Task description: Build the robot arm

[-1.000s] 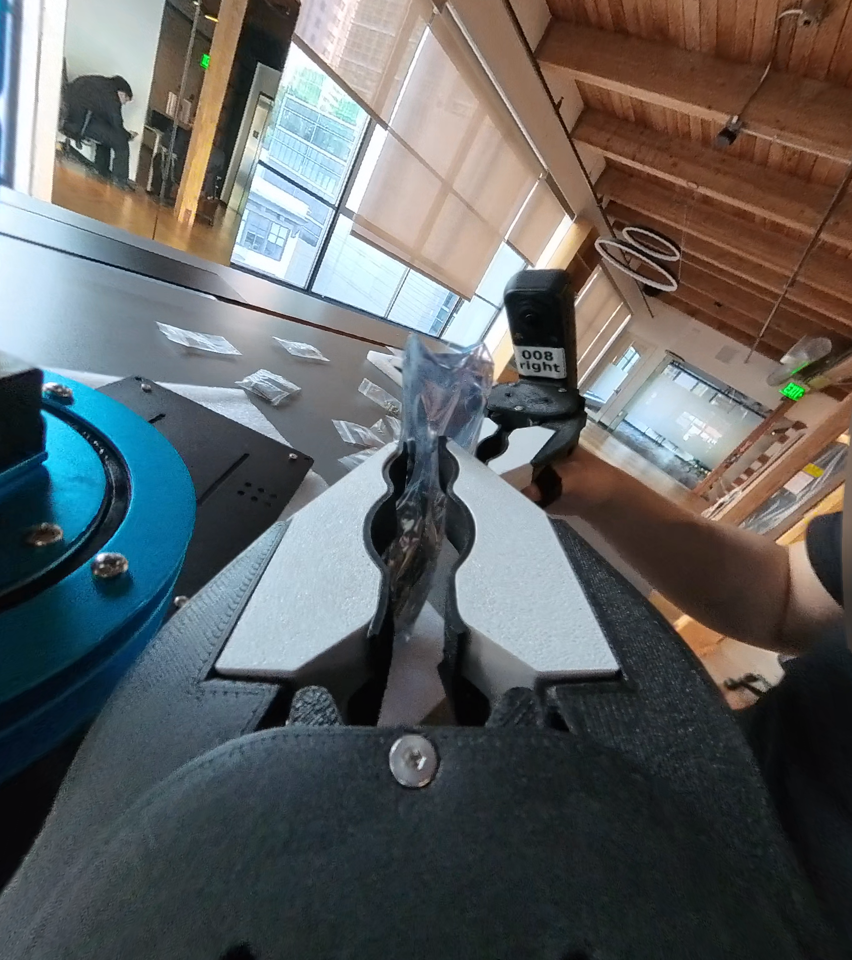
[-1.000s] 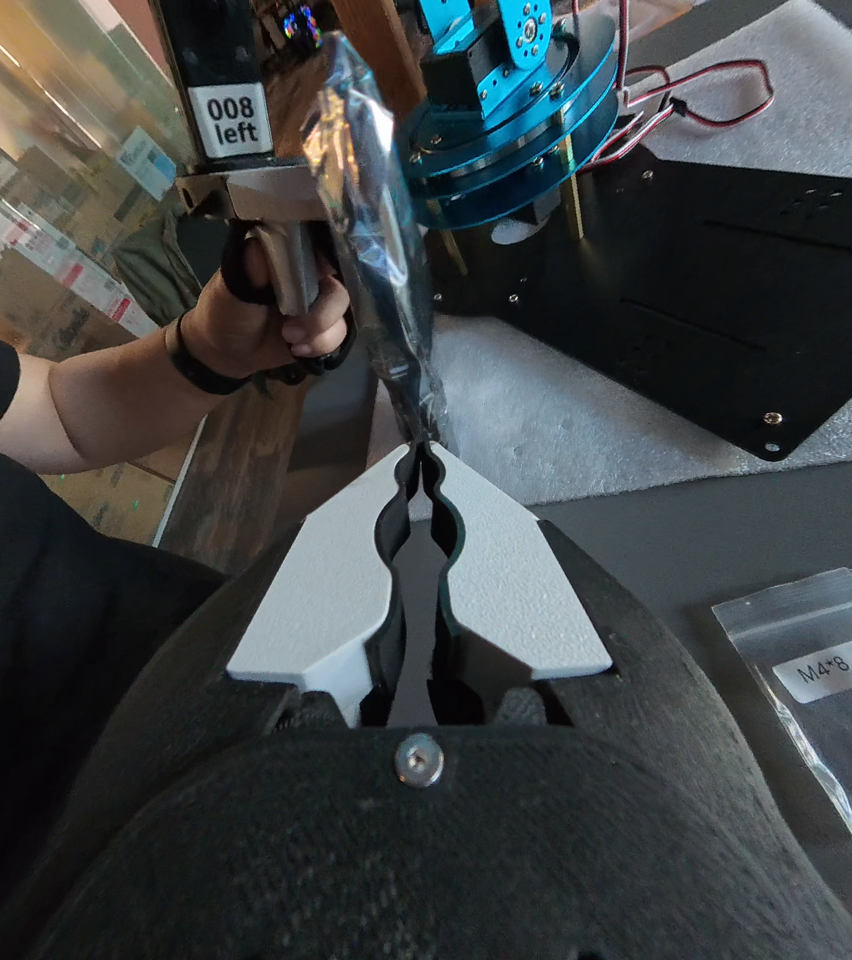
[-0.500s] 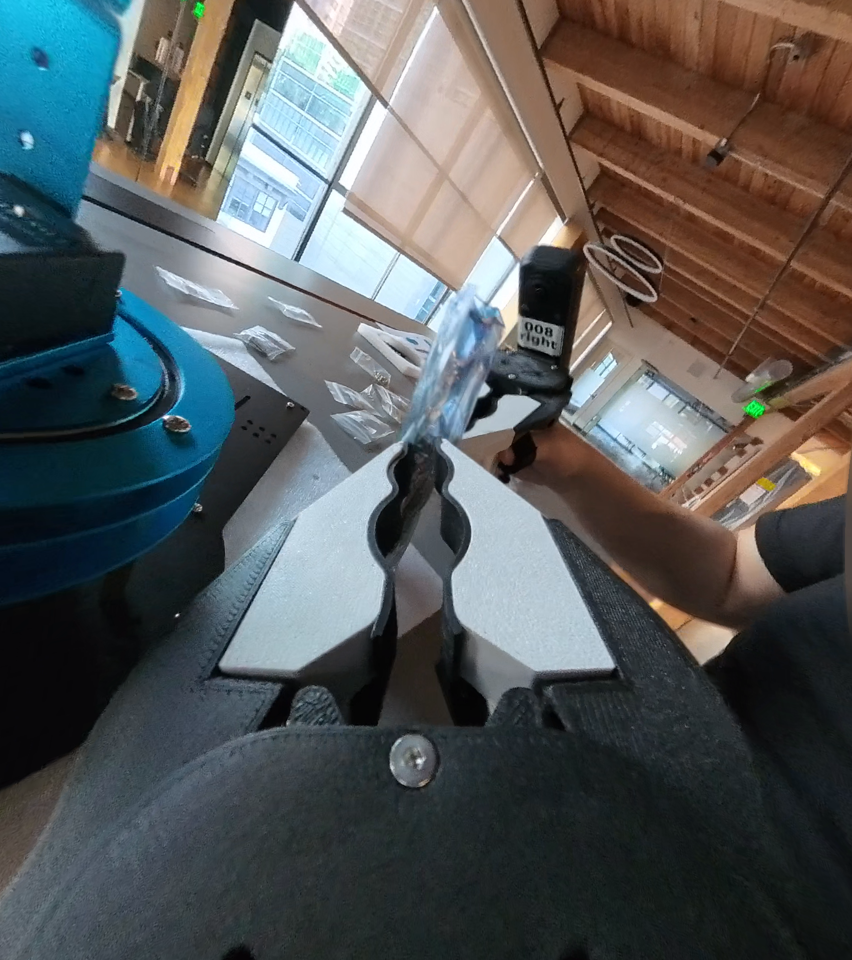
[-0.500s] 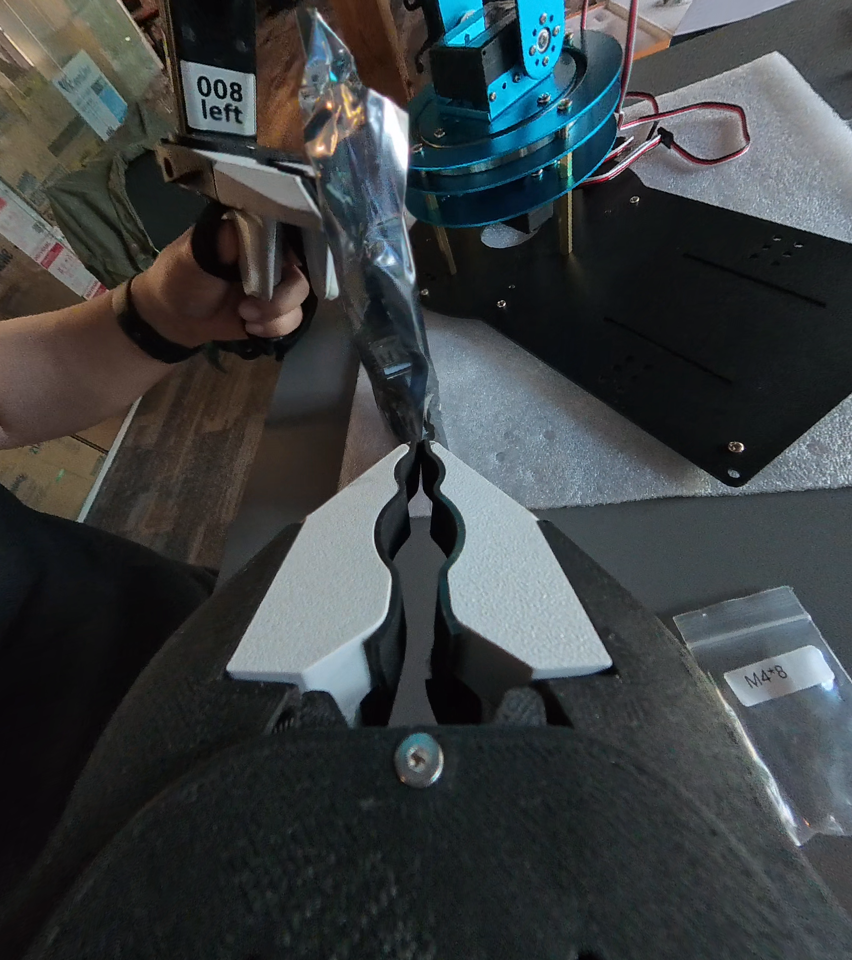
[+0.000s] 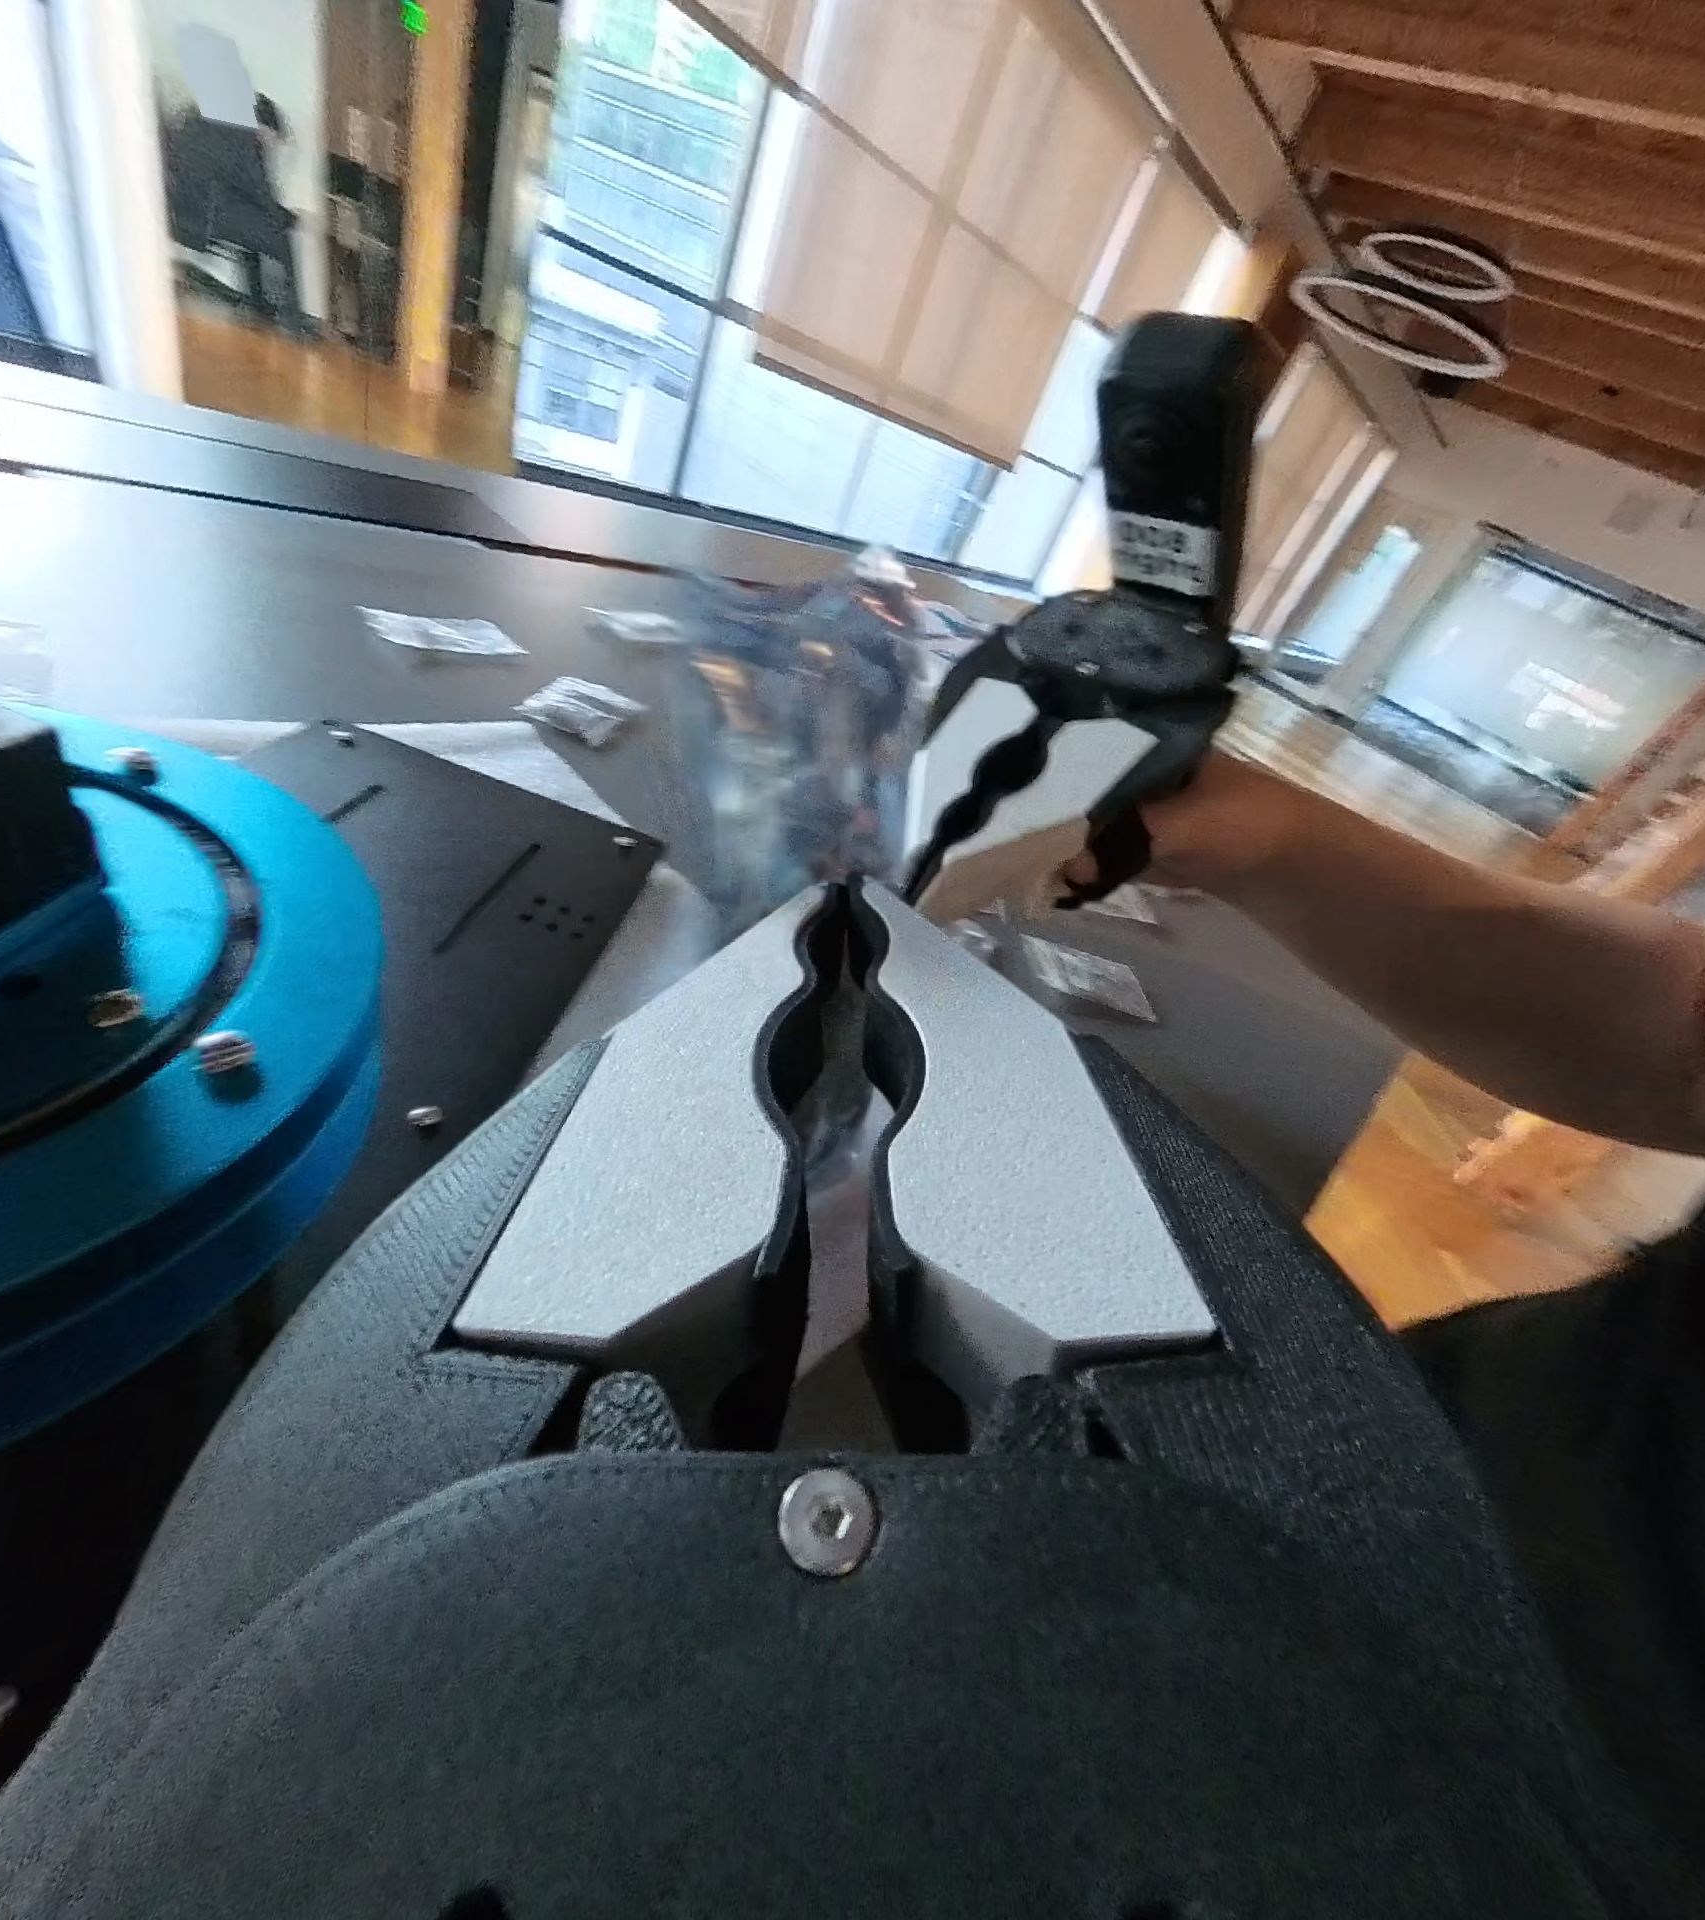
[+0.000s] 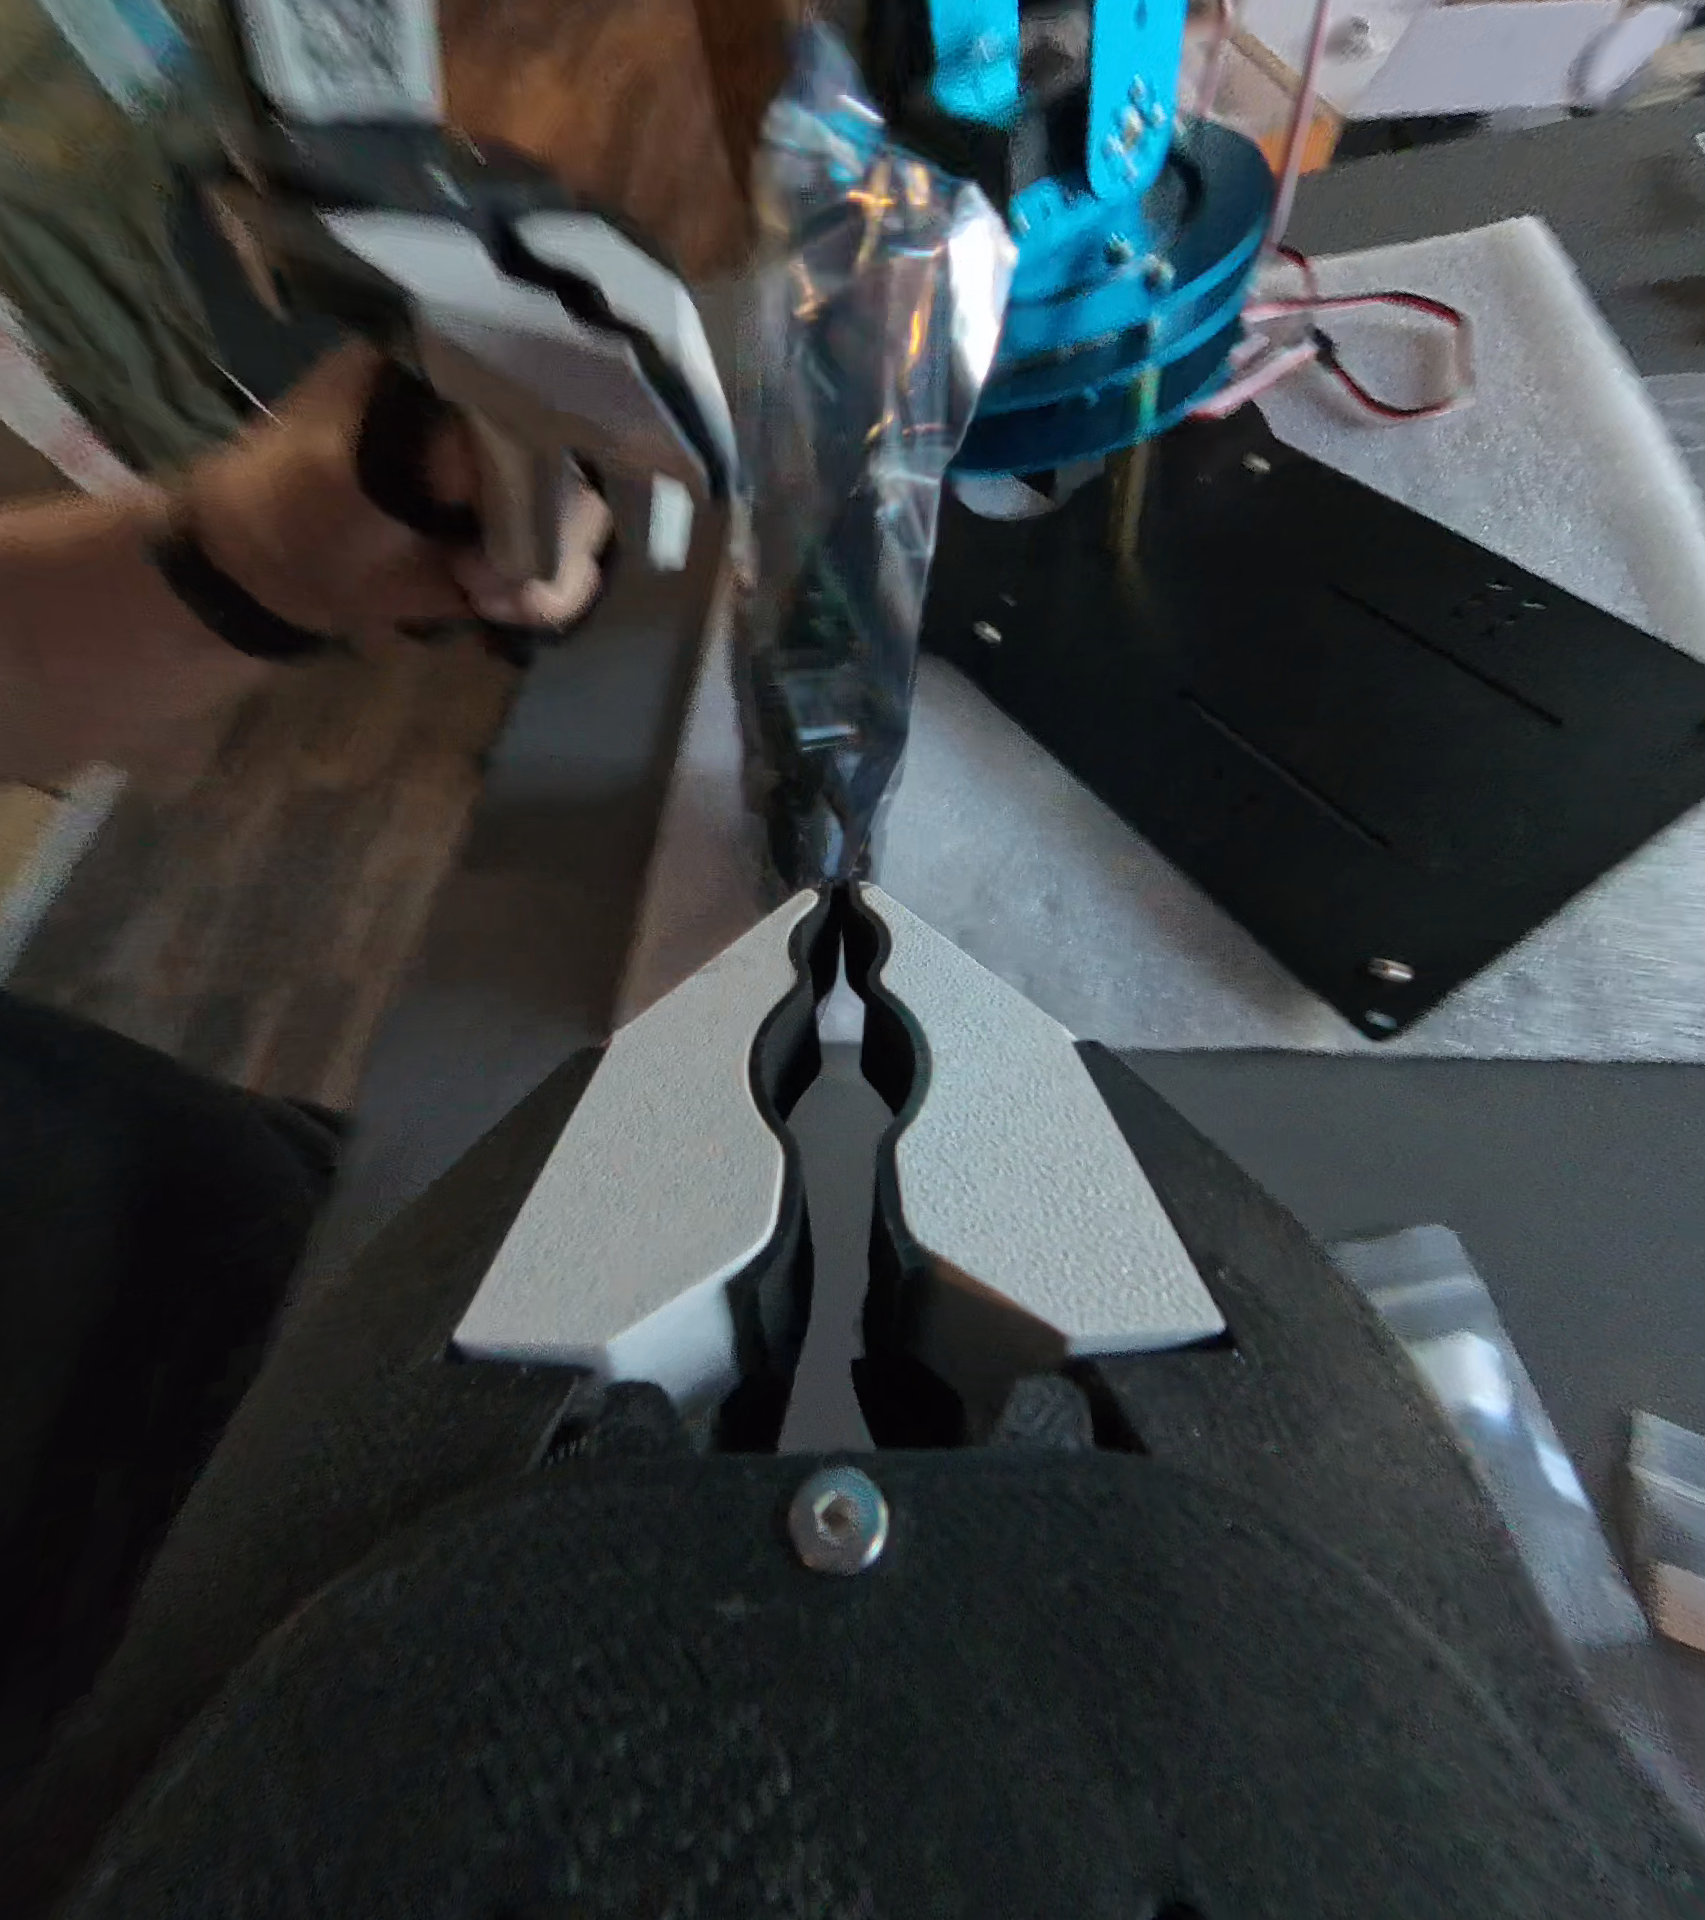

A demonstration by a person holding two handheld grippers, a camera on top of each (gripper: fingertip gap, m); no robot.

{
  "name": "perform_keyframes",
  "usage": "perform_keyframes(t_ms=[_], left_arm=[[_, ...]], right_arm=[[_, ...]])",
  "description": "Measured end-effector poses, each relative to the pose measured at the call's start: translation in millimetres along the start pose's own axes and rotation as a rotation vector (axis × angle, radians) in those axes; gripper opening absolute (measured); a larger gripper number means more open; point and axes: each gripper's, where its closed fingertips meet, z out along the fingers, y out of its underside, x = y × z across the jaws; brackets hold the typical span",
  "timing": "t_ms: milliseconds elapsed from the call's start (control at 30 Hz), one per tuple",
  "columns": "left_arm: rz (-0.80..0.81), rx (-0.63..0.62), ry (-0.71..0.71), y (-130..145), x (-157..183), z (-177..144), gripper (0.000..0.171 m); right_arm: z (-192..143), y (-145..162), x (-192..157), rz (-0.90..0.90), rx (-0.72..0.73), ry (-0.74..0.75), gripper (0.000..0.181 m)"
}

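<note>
We see a clear plastic bag (image 6: 858,499) of dark parts pinched between both closed grippers' fingers: left gripper (image 5: 846,904), right gripper (image 6: 840,904).

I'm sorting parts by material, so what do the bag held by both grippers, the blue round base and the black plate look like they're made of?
Bag: thin clear plastic film, glossy, judging by crinkles and glints. Blue round base: probably anodized metal, given its satin sheen and screw heads. Black plate: flat rigid sheet, matte black, likely painted metal or acrylic; slots and corner screws show. It lies on white foam.
</note>
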Motion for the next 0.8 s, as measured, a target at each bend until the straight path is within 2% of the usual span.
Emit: perform_keyframes(t_ms=[67,133,233,300,433,567,633,733,767,800], left_arm=[[0.016,0.051,-0.106,-7,-14,-8,0.0],[0.009,0.077,-0.092,-10,-9,-13,0.002],[0.03,0.056,-0.145,-4,-12,-15,0.023],[0.083,0.077,-0.158,-6,-14,-14,0.025],[0.037,0.073,-0.01,-10,-2,0,0.021],[-0.026,0.061,0.046,-14,-5,7,0.0],[-0.024,0.07,0.024,-15,-8,8,0.0],[-0.022,0.044,-0.018,-14,-12,10,0.0],[-0.034,0.035,-0.021,-14,-12,11,0.0],[-0.045,0.025,-0.02,-14,-11,13,0.0]], right_arm=[[1,3,3,-0.087,-0.031,0.043,0.0],[0,5,2,-0.088,-0.043,0.032,0.0],[-3,6,5,-0.119,-0.044,0.038,0.0],[-4,5,4,-0.148,-0.05,0.032,0.0],[-4,1,4,-0.202,-0.057,0.021,0.0],[-6,-2,12,-0.23,-0.074,0.051,0.0],[-9,-7,14,-0.234,-0.042,0.092,0.002],[-29,-46,-2,-0.336,0.179,0.207,0.009],[-32,-56,-11,-0.385,0.232,0.236,0.025],[-27,-56,-18,-0.441,0.2,0.251,0.03]])
